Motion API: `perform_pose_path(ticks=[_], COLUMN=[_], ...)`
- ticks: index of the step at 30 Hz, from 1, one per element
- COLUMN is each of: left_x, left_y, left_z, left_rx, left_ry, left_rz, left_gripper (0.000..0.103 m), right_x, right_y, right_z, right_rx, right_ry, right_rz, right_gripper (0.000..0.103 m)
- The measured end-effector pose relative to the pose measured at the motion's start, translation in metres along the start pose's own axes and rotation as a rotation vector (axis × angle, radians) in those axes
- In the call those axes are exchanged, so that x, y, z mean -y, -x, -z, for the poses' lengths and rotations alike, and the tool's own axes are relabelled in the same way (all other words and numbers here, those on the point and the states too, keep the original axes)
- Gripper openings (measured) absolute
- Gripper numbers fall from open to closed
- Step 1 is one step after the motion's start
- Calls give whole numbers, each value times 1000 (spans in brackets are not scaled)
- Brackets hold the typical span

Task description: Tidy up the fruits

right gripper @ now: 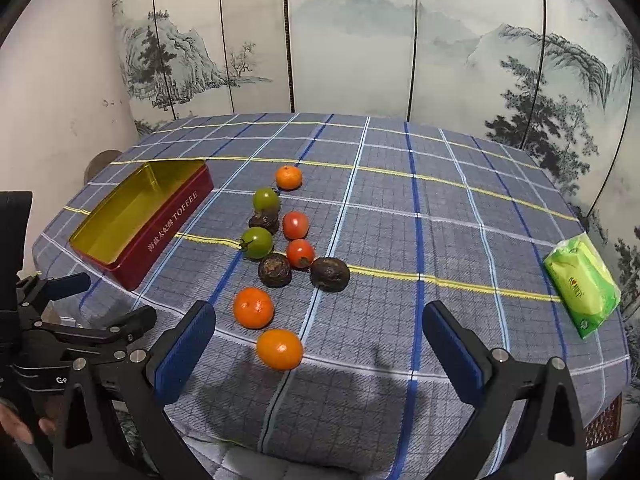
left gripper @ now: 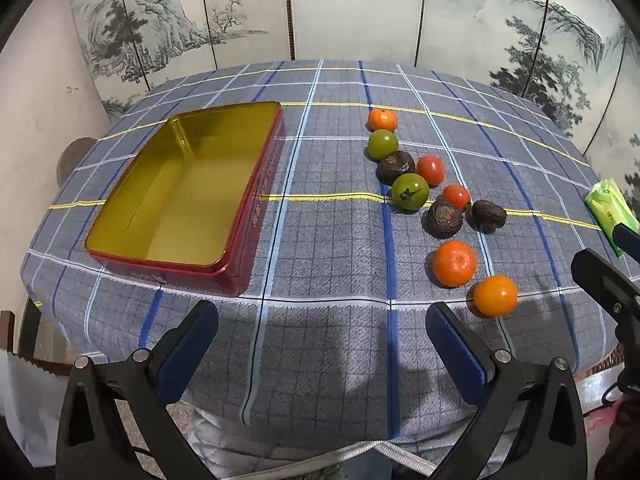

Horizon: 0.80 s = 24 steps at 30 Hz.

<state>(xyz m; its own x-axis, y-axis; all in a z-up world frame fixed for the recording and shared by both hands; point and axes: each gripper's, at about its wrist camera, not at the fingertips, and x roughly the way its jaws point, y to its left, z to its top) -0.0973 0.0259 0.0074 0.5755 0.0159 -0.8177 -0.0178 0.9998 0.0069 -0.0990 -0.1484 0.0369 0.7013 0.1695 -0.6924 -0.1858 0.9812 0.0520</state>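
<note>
Ten fruits lie loose in a ragged line on the bench's checked cloth [right gripper: 400, 208]: three oranges, the nearest orange [right gripper: 279, 349] closest to the front edge, two green tomatoes [right gripper: 257, 242], two red tomatoes [right gripper: 300, 253] and three dark wrinkled fruits [right gripper: 329, 274]. Well to their left sits the red toffee tin [left gripper: 188, 192], its gold inside bare. A green tissue pack [right gripper: 582, 288] rests far right. The left gripper [left gripper: 322, 330] and right gripper [right gripper: 319, 330] hover at the near edge, jaws spread wide, holding nothing.
</note>
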Motion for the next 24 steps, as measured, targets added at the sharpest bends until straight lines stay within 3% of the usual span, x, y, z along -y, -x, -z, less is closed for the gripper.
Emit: perform_pose_path(ticks=[24], left_x=[0], left_y=[-5], left_z=[3], left_rx=[-4], left_ry=[1], left_rz=[-5], left_gripper=[103], right_x=[-5], right_y=[-6], right_z=[2], right_rx=[-26], right_ry=[49], right_rz=[17], right_gripper=[103])
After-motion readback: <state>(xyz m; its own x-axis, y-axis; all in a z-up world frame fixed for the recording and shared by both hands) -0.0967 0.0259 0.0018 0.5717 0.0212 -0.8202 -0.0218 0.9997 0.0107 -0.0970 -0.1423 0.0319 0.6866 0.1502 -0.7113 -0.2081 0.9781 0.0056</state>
